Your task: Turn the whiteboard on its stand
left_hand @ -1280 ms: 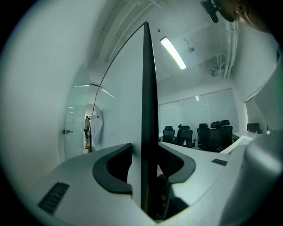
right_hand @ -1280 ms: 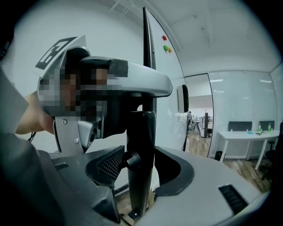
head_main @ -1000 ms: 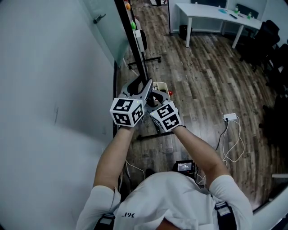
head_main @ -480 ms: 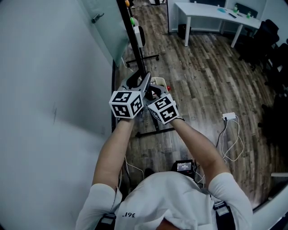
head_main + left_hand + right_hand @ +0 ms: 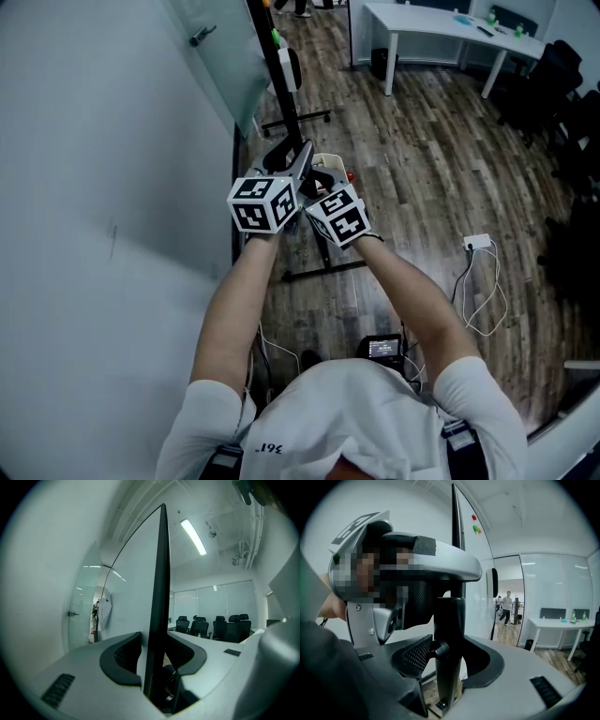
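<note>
I see the whiteboard edge-on: its black side frame point(image 5: 275, 70) point(image 5: 159, 597) runs down to both grippers. Red and green magnets point(image 5: 475, 522) stick to its white face point(image 5: 471, 573). The stand's floor bars point(image 5: 323, 270) lie below my hands. My left gripper point(image 5: 298, 164) point(image 5: 157, 663) is shut on the black frame edge. Just under it, my right gripper point(image 5: 323, 185) point(image 5: 447, 663) is shut on the black post point(image 5: 449, 634), which carries a small knob. The left gripper's body point(image 5: 393, 573) shows right above the right one's jaws.
A grey wall point(image 5: 94, 187) and a glass door point(image 5: 220, 66) stand close on the left. A white desk point(image 5: 450, 28) and black office chairs point(image 5: 562, 84) are at the back right. A power strip with white cable point(image 5: 480, 246) and a small device point(image 5: 384, 349) lie on the wood floor. A person point(image 5: 506, 606) walks far off.
Both grippers have shifted a little forward and to the left together, still clamped on the frame. The frame's edge and the stand's bars have moved with them.
</note>
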The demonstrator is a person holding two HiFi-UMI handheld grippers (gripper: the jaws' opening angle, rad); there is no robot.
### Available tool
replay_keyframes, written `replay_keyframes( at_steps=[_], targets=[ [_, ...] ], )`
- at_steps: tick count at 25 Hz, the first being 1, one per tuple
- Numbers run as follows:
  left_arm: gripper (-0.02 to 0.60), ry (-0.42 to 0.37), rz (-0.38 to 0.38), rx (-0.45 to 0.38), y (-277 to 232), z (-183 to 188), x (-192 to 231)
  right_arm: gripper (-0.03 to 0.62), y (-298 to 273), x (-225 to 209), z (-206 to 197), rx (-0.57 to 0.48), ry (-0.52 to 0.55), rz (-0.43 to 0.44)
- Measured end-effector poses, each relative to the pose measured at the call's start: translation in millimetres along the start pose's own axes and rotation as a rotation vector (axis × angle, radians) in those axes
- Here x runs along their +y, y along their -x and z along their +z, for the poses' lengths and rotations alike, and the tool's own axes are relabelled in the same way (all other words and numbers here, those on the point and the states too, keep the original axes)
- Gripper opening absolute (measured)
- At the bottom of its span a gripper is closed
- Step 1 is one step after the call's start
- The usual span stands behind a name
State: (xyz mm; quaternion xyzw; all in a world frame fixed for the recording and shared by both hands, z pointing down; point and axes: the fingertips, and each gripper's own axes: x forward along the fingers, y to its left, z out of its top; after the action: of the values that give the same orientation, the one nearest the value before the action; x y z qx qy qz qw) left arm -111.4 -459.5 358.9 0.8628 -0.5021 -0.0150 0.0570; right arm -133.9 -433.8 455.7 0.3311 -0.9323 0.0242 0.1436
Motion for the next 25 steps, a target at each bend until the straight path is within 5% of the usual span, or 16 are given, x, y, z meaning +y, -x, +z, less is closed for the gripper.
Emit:
replay_keyframes(
  at_steps=[25],
  targets=[
    [0.157, 0.019, -0.009, -0.005, 7, -4, -5, 0.206, 6, 5, -4, -0.008, -0.046, -0.012]
  ],
)
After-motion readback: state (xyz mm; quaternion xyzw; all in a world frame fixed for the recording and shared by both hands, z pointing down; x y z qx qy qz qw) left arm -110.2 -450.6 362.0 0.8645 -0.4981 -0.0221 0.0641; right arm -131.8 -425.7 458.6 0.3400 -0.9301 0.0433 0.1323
